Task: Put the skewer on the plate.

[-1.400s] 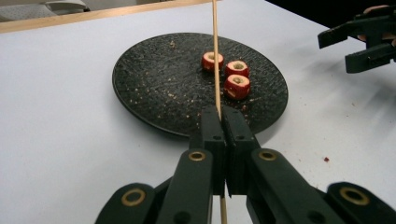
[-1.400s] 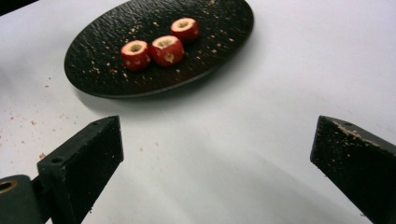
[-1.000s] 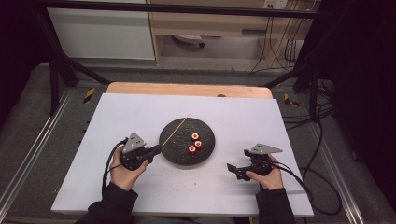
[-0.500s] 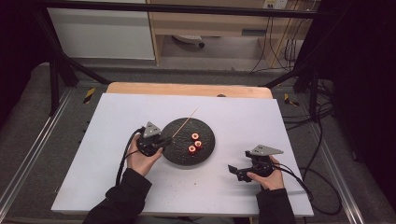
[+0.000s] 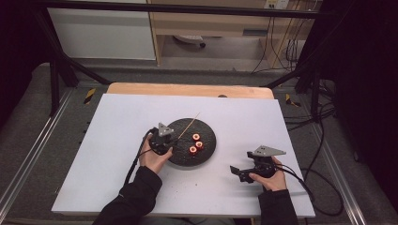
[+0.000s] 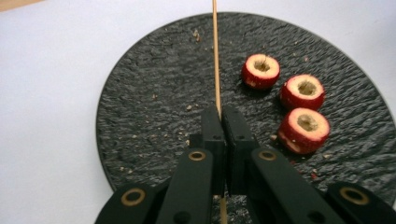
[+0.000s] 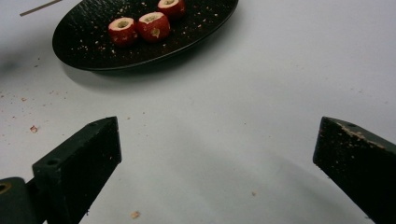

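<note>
A round black slate plate [image 5: 208, 133] lies mid-table with three cored red fruit pieces [image 5: 195, 144] on its right half. A thin wooden skewer [image 5: 190, 123] lies across the plate's left part, its far end sticking out past the rim. My left gripper [image 6: 218, 117] sits over the plate's near left edge, shut on the skewer [image 6: 215, 56], which runs straight on from between its jaws. The fruit pieces [image 6: 303, 105] lie to the right of those jaws. My right gripper [image 5: 236, 170] rests on the table right of the plate, jaws wide open and empty [image 7: 217, 154].
White board [image 5: 117, 122] covers the table, with crumbs scattered near the plate [image 7: 93, 51]. The skewer's end [image 7: 39, 8] shows beyond the plate in the right gripper view. A wooden strip [image 5: 187, 89] runs along the far edge. Cables [image 5: 309, 183] trail off the right side.
My left gripper has moved right and away from me, from the bare board onto the plate's left edge at the skewer. The right gripper has stayed put.
</note>
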The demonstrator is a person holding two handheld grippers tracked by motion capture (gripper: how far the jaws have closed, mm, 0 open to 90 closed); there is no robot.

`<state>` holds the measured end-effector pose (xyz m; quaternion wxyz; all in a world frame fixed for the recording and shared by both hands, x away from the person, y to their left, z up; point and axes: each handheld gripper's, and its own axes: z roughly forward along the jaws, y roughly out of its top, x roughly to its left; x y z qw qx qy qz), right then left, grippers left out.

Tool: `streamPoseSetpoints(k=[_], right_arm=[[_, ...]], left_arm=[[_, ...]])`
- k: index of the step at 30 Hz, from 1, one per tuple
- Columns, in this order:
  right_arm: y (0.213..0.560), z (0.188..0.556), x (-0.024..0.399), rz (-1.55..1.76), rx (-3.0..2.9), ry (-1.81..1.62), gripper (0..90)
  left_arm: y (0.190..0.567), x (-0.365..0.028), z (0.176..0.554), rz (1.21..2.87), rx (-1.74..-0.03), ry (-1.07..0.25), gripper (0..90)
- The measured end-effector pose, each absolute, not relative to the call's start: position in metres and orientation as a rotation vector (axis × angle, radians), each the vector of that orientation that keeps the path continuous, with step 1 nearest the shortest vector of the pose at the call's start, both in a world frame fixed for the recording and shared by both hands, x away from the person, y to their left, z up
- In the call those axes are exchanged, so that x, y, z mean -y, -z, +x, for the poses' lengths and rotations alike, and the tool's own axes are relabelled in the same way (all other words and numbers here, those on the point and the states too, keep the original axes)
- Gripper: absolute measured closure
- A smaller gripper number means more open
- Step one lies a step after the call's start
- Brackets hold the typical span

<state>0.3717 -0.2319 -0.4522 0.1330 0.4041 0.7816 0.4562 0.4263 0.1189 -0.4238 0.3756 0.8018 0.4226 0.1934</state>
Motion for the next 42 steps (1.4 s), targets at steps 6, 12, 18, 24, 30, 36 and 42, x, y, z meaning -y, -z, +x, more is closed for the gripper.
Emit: streamPoseSetpoints(k=[6,12,18,24,30,36,42], right_arm=[[0.453,0.372,0.231,1.171,-2.272,-1.325,1.5],[0.454,0.372,0.231,1.17,-2.275,-1.323,1.5],[0.453,0.371,0.231,1.173,-2.273,-1.321,1.5],[0.454,0.372,0.231,1.174,-2.271,-1.318,1.5],[0.453,0.371,0.231,1.175,-2.267,-1.318,1.5],[0.454,0.371,0.231,1.17,-2.272,-1.315,1.4],[0.453,0.371,0.231,1.173,-2.273,-1.315,1.3]], left_arm=[[0.433,-0.111,0.425,2.089,-1.083,-0.489,88.3],[0.437,-0.107,0.425,2.101,-1.094,-0.485,88.3],[0.438,-0.107,0.425,2.102,-1.086,-0.469,86.1],[0.433,-0.116,0.42,2.103,-1.042,-0.43,74.8],[0.423,-0.136,0.412,2.109,-0.993,-0.391,56.4],[0.415,-0.161,0.401,2.116,-0.935,-0.395,42.9],[0.414,-0.189,0.388,2.11,-0.914,-0.401,27.9]])
